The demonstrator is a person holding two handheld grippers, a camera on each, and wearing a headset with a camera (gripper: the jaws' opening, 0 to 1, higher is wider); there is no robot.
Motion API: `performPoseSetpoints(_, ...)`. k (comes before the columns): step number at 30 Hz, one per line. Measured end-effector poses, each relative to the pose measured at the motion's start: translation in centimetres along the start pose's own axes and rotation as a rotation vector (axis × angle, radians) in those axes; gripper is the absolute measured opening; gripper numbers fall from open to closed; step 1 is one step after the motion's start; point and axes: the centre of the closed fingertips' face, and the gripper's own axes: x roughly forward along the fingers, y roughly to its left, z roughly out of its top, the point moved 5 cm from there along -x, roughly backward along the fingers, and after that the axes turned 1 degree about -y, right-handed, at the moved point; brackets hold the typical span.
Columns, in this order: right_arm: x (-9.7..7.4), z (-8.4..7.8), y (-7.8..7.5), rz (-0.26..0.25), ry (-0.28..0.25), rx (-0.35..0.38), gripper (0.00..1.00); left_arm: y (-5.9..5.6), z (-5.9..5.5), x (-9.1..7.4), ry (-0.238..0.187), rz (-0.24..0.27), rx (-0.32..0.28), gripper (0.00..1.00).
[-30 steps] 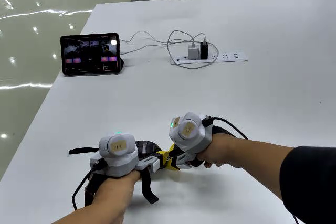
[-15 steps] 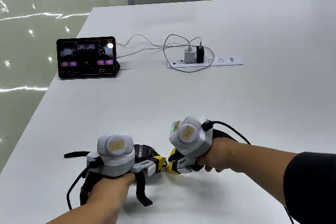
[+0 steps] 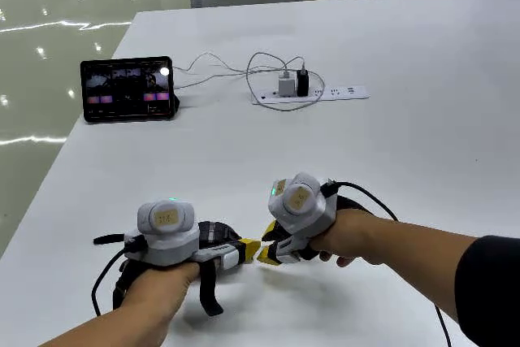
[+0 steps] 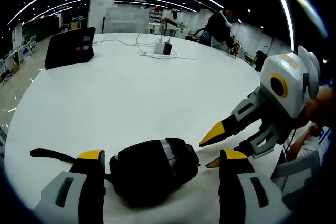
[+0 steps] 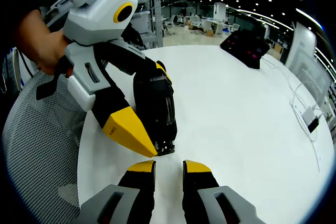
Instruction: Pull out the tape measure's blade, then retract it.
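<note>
A black tape measure (image 3: 213,233) lies low over the white table (image 3: 341,160), and my left gripper (image 3: 244,248) is shut on its body. In the left gripper view the case (image 4: 152,169) sits between the yellow-tipped jaws of the left gripper (image 4: 163,157). My right gripper (image 3: 264,256) faces it from the right, tips close to the blade's mouth. Its own view shows the right gripper (image 5: 169,167) with a narrow gap and nothing between the jaws. The tape measure (image 5: 157,95) lies just beyond them. No blade is drawn out. A black strap (image 3: 205,294) hangs from the case.
A tablet (image 3: 128,88) stands at the far left of the table, near its left edge. A power strip (image 3: 325,93) with chargers and looped cables lies at the back. A black cable (image 3: 370,197) trails from the right gripper. A mesh chair (image 5: 37,145) is beside the table.
The left gripper has moved a little to the left with the tape measure, widening the space to the right gripper's tips. The head camera has also shifted.
</note>
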Motion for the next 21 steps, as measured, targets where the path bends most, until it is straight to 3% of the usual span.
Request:
performPoseSetpoints(3, -0.5, -0.4, 0.0, -0.009, -0.005, 0.007, 0.17, -0.1, 0.1, -0.1, -0.002, -0.019, -0.008, 0.98)
performPoseSetpoints(9, -1.8, -1.2, -0.2, -0.036, -0.026, 0.037, 0.2, -0.4, 0.0, -0.2, 0.004, -0.065, 0.031, 0.99)
performPoseSetpoints(12, -2.6, -1.8, -0.1, -0.048, -0.032, 0.044, 0.21, -0.8, 0.2, -0.4, -0.018, -0.121, 0.081, 0.99)
performPoseSetpoints(15, -3.4, -2.2, 0.1, -0.057, -0.043, 0.056, 0.22, -1.2, -0.3, -0.7, 0.003, -0.171, 0.104, 0.99)
performPoseSetpoints(21, -4.7, -3.0, 0.4, -0.079, -0.057, 0.055, 0.25, -1.3, -0.6, -1.5, 0.006, -0.231, 0.227, 0.99)
